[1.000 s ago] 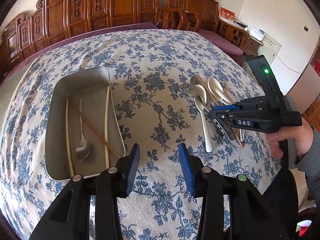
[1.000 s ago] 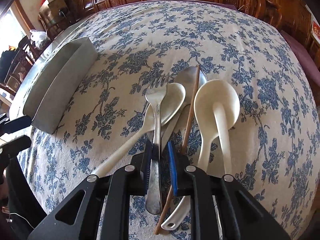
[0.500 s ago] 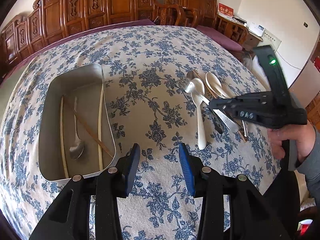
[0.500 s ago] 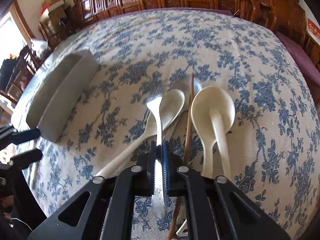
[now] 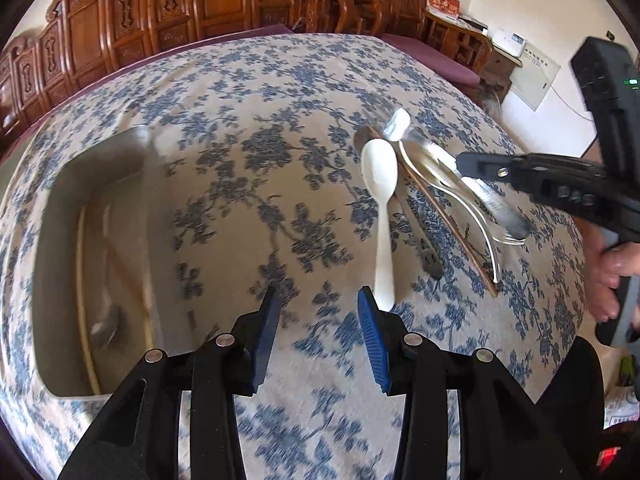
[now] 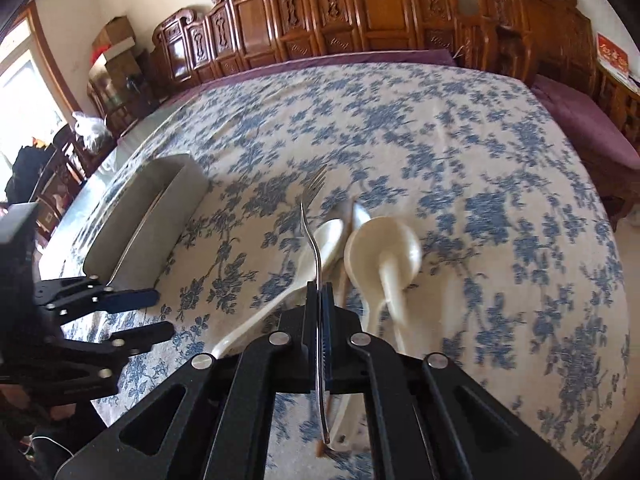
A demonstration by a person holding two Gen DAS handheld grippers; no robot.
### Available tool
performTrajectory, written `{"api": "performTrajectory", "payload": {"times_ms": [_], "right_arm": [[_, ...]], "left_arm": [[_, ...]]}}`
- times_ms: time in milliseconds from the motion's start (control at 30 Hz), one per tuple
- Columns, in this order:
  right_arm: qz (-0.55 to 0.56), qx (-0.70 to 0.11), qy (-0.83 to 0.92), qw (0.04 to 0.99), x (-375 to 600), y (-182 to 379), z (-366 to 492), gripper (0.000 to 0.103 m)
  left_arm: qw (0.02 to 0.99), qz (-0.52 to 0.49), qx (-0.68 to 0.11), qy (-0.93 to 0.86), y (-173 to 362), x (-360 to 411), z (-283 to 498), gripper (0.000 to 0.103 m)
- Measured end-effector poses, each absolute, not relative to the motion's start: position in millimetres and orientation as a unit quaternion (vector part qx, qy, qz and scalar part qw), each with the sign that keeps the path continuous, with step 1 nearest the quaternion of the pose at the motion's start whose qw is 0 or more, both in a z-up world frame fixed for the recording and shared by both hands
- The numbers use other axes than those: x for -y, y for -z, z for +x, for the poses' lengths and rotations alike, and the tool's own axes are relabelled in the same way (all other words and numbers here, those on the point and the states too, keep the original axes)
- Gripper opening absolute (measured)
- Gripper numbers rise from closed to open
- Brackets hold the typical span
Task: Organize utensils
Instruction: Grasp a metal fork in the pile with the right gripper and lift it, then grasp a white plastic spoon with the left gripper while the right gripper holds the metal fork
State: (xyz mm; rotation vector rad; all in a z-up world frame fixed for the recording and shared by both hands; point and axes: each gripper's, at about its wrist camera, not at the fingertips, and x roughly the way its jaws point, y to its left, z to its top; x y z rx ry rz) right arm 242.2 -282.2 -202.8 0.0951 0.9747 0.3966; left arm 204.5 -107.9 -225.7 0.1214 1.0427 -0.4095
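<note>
My right gripper (image 6: 319, 300) is shut on a metal fork (image 6: 311, 216) and holds it lifted above the utensil pile; it also shows in the left wrist view (image 5: 464, 162), with the fork (image 5: 496, 204). On the cloth below lie a white spoon (image 5: 380, 184), a large white ladle spoon (image 6: 384, 248), a wooden chopstick (image 5: 452, 224) and a metal spoon. My left gripper (image 5: 316, 312) is open and empty, low over the cloth between the pile and the metal tray (image 5: 52, 216). The tray holds a metal spoon (image 5: 105, 322) and chopsticks.
The round table has a blue floral cloth (image 5: 256, 92). Carved wooden chairs (image 6: 360, 12) ring the far side. The person's right hand (image 5: 612, 276) is at the table's right edge.
My right gripper closed on the fork and lifted it off the pile, tines up. My left gripper moved lower and nearer the cloth, still open.
</note>
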Motion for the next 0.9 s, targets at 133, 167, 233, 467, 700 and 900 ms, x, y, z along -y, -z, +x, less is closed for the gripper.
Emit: {"api": "performTrajectory", "payload": {"times_ms": [133,167,233,467,700,900], "right_arm": [[0.047,-0.459,-0.177,0.869,304,200,238,0.003],[0.047,-0.458,-0.176,0.870,309,201,237,0.003],[0.050,-0.458,-0.172,0.871,319,203,235,0.003],[0.054,-0.460,-0.164,0.871,342,212,231,0.003],[0.056,-0.461,-0.169,0.869,352,218,227,0.003],[0.055,-0.461,-0.178,0.868,349,220,217,0.003]], "left_arm": [[0.839,0.061,-0.500,0.207,233,127,217,0.038],[0.838,0.063,-0.500,0.210,235,133,221,0.038],[0.836,0.066,-0.501,0.213,239,143,228,0.038],[0.829,0.067,-0.507,0.227,251,165,240,0.032],[0.834,0.084,-0.501,0.216,254,175,245,0.015],[0.835,0.093,-0.502,0.207,255,171,244,0.008]]}}
